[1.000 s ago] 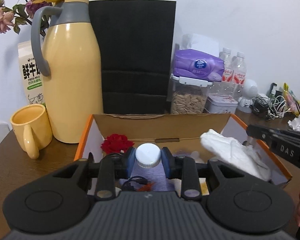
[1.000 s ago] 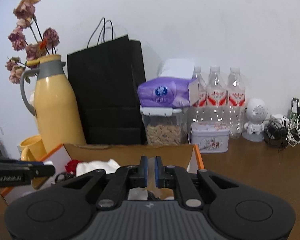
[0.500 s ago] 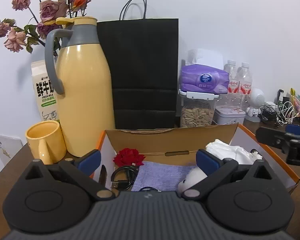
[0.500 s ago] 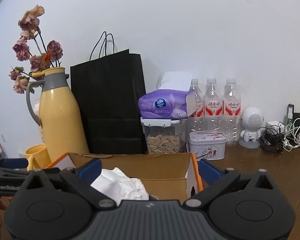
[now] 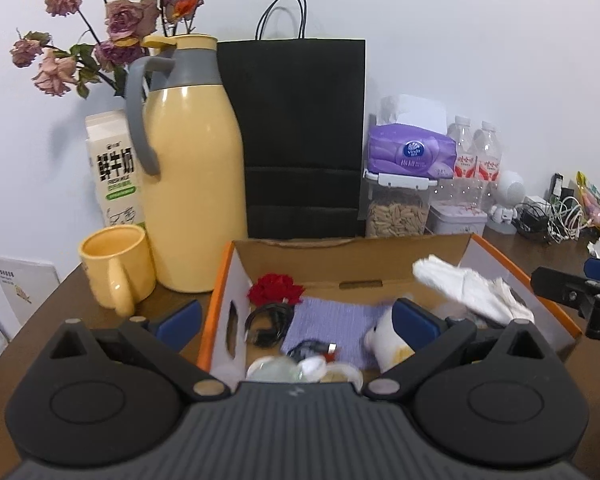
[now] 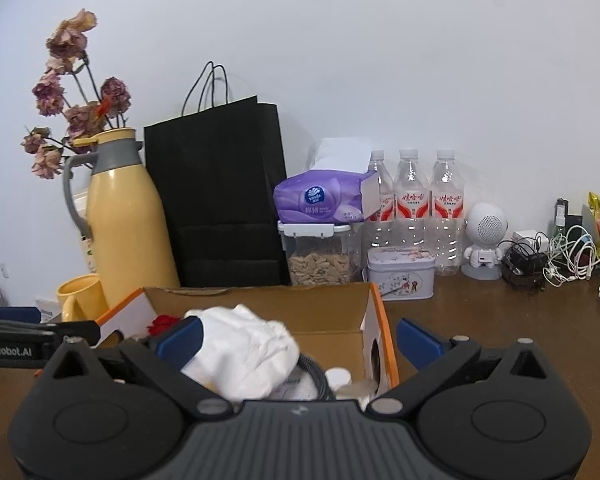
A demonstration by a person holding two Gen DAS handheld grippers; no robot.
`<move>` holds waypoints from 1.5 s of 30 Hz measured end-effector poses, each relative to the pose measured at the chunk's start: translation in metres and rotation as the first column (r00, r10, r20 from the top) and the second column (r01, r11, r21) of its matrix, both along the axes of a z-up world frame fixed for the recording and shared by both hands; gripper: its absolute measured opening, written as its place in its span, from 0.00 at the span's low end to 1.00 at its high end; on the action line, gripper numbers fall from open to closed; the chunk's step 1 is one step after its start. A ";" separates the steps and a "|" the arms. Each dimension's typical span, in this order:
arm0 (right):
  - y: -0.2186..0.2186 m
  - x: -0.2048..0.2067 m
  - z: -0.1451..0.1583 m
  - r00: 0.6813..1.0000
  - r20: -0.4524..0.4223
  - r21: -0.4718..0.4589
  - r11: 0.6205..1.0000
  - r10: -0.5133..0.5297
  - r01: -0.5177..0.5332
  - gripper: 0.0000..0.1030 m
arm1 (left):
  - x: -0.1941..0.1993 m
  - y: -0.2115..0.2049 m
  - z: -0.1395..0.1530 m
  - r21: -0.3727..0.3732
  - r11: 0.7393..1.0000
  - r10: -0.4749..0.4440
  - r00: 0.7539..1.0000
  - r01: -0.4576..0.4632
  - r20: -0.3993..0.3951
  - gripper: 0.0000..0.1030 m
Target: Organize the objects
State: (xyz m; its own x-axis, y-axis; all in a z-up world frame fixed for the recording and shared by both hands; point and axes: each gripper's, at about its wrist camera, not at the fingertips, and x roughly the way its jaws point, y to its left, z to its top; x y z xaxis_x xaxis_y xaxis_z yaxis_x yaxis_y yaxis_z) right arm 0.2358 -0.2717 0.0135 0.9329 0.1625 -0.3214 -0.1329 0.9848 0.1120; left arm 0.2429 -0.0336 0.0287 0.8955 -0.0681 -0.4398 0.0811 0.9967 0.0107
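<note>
Both tools stand with their jaws spread as wide as they go and nothing held between the pads: the left gripper (image 5: 296,320) hangs over the near end of the cardboard box (image 5: 352,254), and the right gripper (image 6: 298,342) hangs over the same box's right part, its right finger outside the orange-edged wall. Inside the box, nearest the left camera, lie a few small round lids and a white bottle (image 5: 386,342), partly hidden by the left gripper's right finger; just beyond them a lilac cloth (image 5: 332,320) covers the floor, with a coiled black cable (image 5: 268,322) at its left edge and a red flower (image 5: 276,289) behind that. A crumpled white cloth (image 6: 244,354) lies heaped at the box's right side. On the brown table (image 6: 500,320) left of the box a yellow mug (image 5: 116,264) stands just beside a tall yellow thermos jug (image 5: 192,184), with a milk carton (image 5: 114,168) and dried roses (image 5: 116,24) behind. Farther back, against the wall, stand a black paper bag (image 5: 300,136), a purple tissue pack (image 6: 320,200) on top of a clear container of seeds (image 6: 318,262), a small tin (image 6: 400,272), three water bottles (image 6: 410,200), a white robot figure (image 6: 484,236) and a tangle of cables (image 6: 552,256).
</note>
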 end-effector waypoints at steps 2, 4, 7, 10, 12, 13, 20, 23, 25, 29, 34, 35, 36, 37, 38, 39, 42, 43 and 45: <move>0.003 -0.011 -0.001 1.000 -0.011 0.000 1.000 0.009 -0.009 1.00 | -0.012 0.004 0.000 0.004 1.000 0.001 1.000 -0.001 -0.008 1.00; 0.006 -0.021 -0.004 0.999 -0.029 -0.002 1.000 0.020 -0.020 1.00 | -0.024 0.009 -0.002 0.009 1.000 0.001 1.000 -0.001 -0.023 1.00; 0.011 -0.035 -0.009 0.997 -0.066 -0.001 0.999 0.032 -0.032 1.00 | -0.038 0.017 -0.006 0.017 1.000 0.007 0.999 -0.006 -0.052 1.00; 0.016 -0.049 -0.016 0.994 -0.097 0.002 0.999 0.041 -0.041 1.00 | -0.051 0.025 -0.013 0.017 1.000 0.013 0.996 -0.012 -0.092 1.00; 0.020 -0.057 -0.021 0.992 -0.118 0.003 0.999 0.052 -0.052 1.00 | -0.057 0.031 -0.019 0.012 1.000 0.022 0.993 -0.020 -0.120 1.00; 0.022 -0.061 -0.023 0.990 -0.130 0.003 0.998 0.057 -0.057 1.00 | -0.060 0.034 -0.022 0.008 1.000 0.026 0.990 -0.025 -0.136 1.00; 0.044 -0.080 -0.046 0.965 -0.239 0.005 0.994 0.109 -0.111 1.00 | -0.078 0.048 -0.039 -0.043 0.999 0.018 0.973 -0.028 -0.231 1.00; 0.054 -0.084 -0.051 0.952 -0.279 0.001 0.992 0.125 -0.130 1.00 | -0.084 0.047 -0.042 -0.048 0.999 0.009 0.969 -0.021 -0.246 1.00; 0.059 -0.086 -0.053 0.945 -0.293 0.013 0.989 0.144 -0.146 1.00 | -0.086 0.046 -0.043 -0.053 0.998 0.004 0.968 -0.018 -0.252 1.00; 0.067 -0.089 -0.055 0.930 -0.320 0.057 0.983 0.183 -0.174 1.00 | -0.086 0.044 -0.047 -0.086 0.996 -0.008 0.960 -0.017 -0.278 1.00; 0.075 -0.087 -0.061 0.911 -0.354 0.104 0.977 0.213 -0.189 0.99 | -0.088 0.045 -0.055 -0.138 0.990 -0.026 0.951 -0.018 -0.307 1.00; 0.077 -0.087 -0.062 0.908 -0.356 0.114 0.975 0.220 -0.192 0.98 | -0.088 0.046 -0.056 -0.153 0.988 -0.032 0.949 -0.017 -0.314 1.00; 0.078 -0.087 -0.062 0.906 -0.357 0.126 0.973 0.229 -0.196 0.94 | -0.087 0.047 -0.058 -0.173 0.985 -0.040 0.946 -0.017 -0.322 1.00; 0.080 -0.087 -0.063 0.902 -0.360 0.137 0.970 0.239 -0.202 0.90 | -0.087 0.048 -0.059 -0.192 0.981 -0.049 0.943 -0.017 -0.330 0.99; 0.082 -0.086 -0.063 0.898 -0.361 0.149 0.966 0.252 -0.211 0.87 | -0.086 0.049 -0.061 -0.207 0.978 -0.056 0.940 -0.016 -0.337 0.96; 0.084 -0.087 -0.064 0.894 -0.362 0.158 0.963 0.263 -0.219 0.83 | -0.085 0.049 -0.063 -0.220 0.975 -0.061 0.936 -0.018 -0.347 0.95; 0.090 -0.087 -0.066 0.884 -0.366 0.179 0.954 0.290 -0.239 0.70 | -0.083 0.051 -0.069 -0.239 0.970 -0.056 0.926 -0.038 -0.374 0.87; 0.091 -0.087 -0.067 0.880 -0.368 0.193 0.950 0.300 -0.243 0.66 | -0.083 0.052 -0.069 -0.245 0.969 -0.055 0.928 -0.040 -0.368 0.86; 0.092 -0.087 -0.068 0.876 -0.369 0.217 0.945 0.312 -0.245 0.64 | -0.085 0.053 -0.069 -0.264 0.964 -0.065 0.929 -0.036 -0.365 0.78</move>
State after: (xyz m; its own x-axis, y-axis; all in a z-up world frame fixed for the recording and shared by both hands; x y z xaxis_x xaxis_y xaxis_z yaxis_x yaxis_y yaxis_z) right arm 0.1488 -0.1799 -0.0546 0.6432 0.4768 -0.5991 -0.3113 0.8777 0.3643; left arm 0.1581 0.0192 -0.0405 0.6717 -0.2378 -0.7016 0.0435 0.9581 -0.2831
